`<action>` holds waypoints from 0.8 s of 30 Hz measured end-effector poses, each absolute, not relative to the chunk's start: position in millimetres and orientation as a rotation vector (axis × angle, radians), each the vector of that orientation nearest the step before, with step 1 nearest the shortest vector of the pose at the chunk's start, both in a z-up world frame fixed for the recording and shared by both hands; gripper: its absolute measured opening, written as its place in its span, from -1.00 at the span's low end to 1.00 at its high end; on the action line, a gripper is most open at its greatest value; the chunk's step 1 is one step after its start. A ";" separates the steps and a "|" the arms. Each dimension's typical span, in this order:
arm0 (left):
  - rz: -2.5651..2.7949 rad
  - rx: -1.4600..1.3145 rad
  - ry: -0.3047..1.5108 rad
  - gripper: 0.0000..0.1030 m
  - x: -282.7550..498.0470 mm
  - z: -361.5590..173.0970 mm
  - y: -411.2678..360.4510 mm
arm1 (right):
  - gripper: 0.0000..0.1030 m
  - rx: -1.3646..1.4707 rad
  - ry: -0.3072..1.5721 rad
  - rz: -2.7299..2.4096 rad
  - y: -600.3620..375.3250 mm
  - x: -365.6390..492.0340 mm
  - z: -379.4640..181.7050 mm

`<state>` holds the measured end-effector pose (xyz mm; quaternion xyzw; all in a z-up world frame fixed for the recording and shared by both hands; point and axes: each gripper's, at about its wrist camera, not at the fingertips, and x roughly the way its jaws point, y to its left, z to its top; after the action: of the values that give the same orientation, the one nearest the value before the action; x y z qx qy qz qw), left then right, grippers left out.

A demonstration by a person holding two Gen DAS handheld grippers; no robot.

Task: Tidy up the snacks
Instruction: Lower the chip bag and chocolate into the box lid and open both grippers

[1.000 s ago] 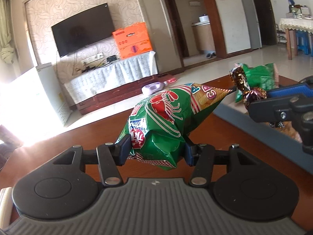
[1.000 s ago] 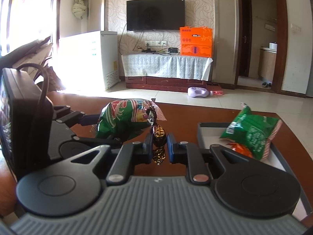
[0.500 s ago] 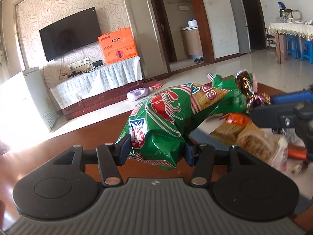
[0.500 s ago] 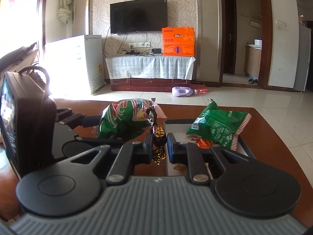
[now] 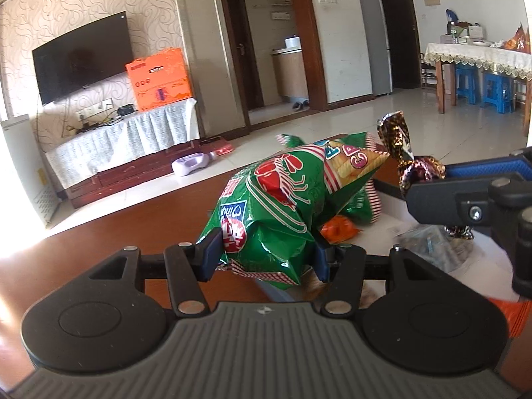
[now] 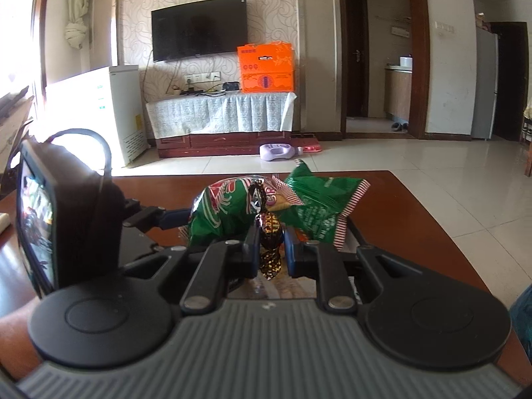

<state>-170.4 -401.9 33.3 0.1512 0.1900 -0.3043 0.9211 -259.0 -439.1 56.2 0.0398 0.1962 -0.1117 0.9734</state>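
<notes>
Wooden table (image 6: 415,206), clawed snack bag (image 5: 272,212)

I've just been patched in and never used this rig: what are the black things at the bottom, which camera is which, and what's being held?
No robot arm here: a person carries two handheld tools, each with a fisheye camera looking along its fingers. The left tool clamps a green snack bag; the right tool pinches a foil-wrapped candy. Ahead on the brown table sits a tray already holding another green bag and an orange packet.
</notes>
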 end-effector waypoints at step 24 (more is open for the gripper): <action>-0.646 0.312 0.382 0.78 -170.1 14.8 -441.5 | -0.65 0.130 0.442 -0.274 -464.1 -253.2 42.3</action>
<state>-170.1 -441.5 14.8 0.1517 0.1856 -0.3143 0.9186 -253.2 -464.1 42.3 0.0642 0.2183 -0.1354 0.9643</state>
